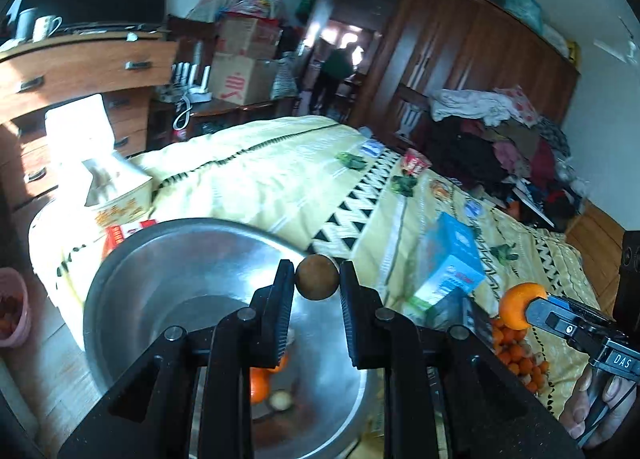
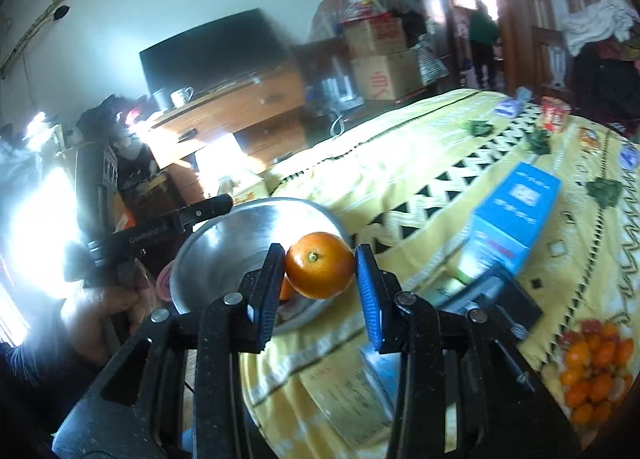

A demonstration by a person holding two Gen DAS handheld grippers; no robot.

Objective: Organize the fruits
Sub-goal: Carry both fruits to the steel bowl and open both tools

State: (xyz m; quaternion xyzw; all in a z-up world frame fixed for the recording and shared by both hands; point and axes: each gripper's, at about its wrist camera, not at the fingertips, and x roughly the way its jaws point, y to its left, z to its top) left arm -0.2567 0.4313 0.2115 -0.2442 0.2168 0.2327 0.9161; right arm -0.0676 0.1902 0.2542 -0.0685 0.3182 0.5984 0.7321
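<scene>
Fruit in both claws: small brown round fruit (image 1: 317,277) pinched between the fingertips of the left claw (image 1: 317,279), held over the far rim of the steel bowl (image 1: 132,299); orange (image 2: 320,265) clamped between the blue-padded fingers of the right claw (image 2: 320,271), just above the near-right edge of the same bowl (image 2: 240,235). Inside the bowl, seen from the left wrist — another orange piece (image 1: 259,385) and a pale small fruit (image 1: 280,399), partly hidden behind the claw frame. Bowl resting on the yellow patterned bedspread (image 1: 256,175), at the corner of the bed nearest the wooden dresser (image 1: 80,71). To the right of the bowl, a blue carton (image 2: 516,211) lying tilted on the bedspread, and beyond it, near the bed's edge, a heap of small orange and red fruits (image 2: 596,367). From the left view, the right claw (image 1: 524,307) visible at the far right with its orange (image 1: 520,301) held just above that heap (image 1: 516,347). From the right view, the left claw (image 2: 216,207) reaching in over the bowl's left rim, its fruit not visible from there. Cardboard boxes (image 1: 244,59) stacked against the back wall — doorway beside them.
</scene>
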